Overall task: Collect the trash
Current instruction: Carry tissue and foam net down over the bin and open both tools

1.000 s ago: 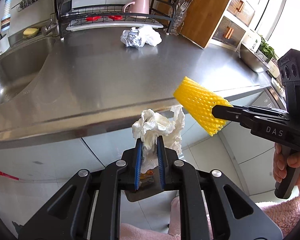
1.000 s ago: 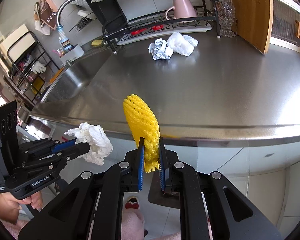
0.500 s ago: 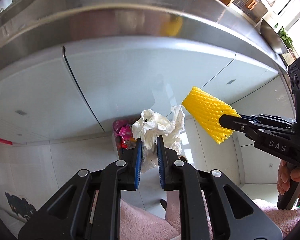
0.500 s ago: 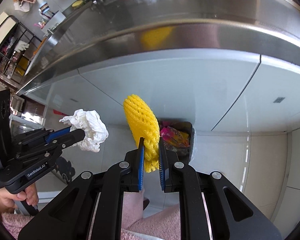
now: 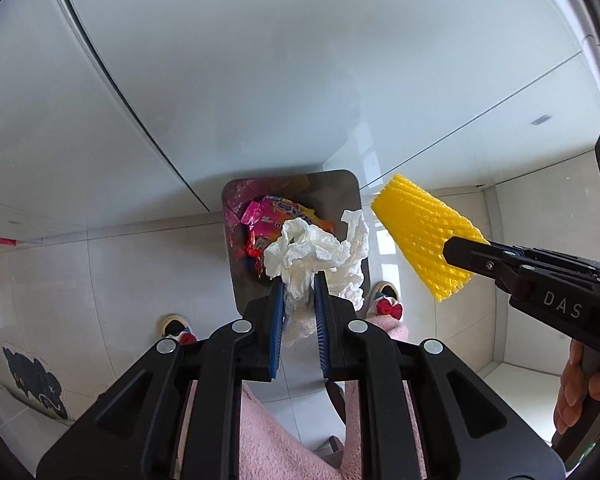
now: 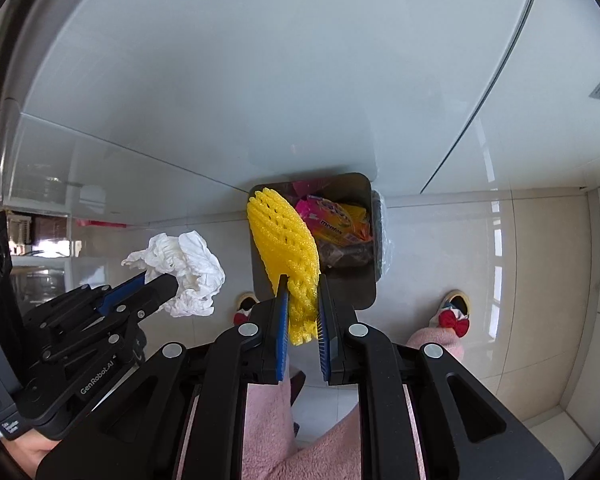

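My left gripper (image 5: 299, 280) is shut on a crumpled white paper towel (image 5: 316, 252) and points steeply down over a grey square trash bin (image 5: 236, 276) on the floor. The bin holds pink and orange candy wrappers (image 5: 268, 216). My right gripper (image 6: 302, 284) is shut on a yellow foam fruit net (image 6: 284, 240), also hanging above the bin (image 6: 352, 300). Each gripper shows in the other's view: the right gripper (image 5: 450, 250) with the net (image 5: 420, 232) at right, the left gripper (image 6: 172, 284) with the towel (image 6: 184, 268) at left.
White cabinet doors (image 5: 300, 60) rise right behind the bin. A pale tiled floor (image 6: 520, 280) surrounds it. The person's pink fleece legs (image 5: 276, 440) and slippers with red bows (image 6: 454, 316) stand just in front of the bin.
Both grippers have dropped from counter height to below the counter edge and tipped downward. The counter has left view and the trash bin now sits under both. Each grip is unchanged.
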{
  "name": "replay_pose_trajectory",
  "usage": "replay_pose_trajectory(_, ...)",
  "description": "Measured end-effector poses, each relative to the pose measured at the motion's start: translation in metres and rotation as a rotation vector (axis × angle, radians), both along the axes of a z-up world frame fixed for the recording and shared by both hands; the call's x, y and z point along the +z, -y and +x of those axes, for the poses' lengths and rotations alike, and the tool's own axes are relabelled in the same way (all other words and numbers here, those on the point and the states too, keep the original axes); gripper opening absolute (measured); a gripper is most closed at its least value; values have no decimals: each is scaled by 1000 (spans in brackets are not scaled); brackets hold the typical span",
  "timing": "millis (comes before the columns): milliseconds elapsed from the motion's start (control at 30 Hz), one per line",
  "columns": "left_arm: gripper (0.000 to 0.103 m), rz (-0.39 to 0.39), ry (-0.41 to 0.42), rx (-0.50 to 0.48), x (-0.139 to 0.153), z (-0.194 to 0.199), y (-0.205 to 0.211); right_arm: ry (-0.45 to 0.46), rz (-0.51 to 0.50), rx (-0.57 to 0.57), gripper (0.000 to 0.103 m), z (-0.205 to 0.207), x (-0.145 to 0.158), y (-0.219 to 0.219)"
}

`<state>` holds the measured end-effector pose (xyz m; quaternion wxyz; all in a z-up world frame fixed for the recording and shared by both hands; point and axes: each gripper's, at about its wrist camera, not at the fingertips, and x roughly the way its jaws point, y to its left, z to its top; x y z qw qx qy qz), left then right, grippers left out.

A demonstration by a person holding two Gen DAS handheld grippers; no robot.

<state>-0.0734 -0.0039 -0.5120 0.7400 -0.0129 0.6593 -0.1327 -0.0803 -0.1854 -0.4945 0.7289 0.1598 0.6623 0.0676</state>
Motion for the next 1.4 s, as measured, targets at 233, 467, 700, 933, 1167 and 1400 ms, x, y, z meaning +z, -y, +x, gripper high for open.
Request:
replay_pose_trajectory(233, 13, 40, -91, 30, -47, 7, 6, -60, -13, -68, 14, 18, -47, -7)
replay_pose_trajectory(467, 30, 32, -100, 34, -61, 10, 2, -62, -19, -69, 16, 29, -62, -14)
replay_pose_trajectory(700, 49, 34, -79, 39, -52, 13, 1, -48, 13, -82, 39, 36, -58, -17)
replay_pose_trajectory(933, 94, 54, -28, 28, -22, 13, -2, -15, -13, -100, 94, 38, -41, -14)
replay_pose_trajectory(1167, 95, 25, 65, 16, 45, 9, -9, 62, -90, -70, 100, 27, 13, -2)
replay_pose_trajectory(1400, 95, -35, 195, 38, 136, 1, -15, 197, -110, -78, 100, 18, 105, 16)
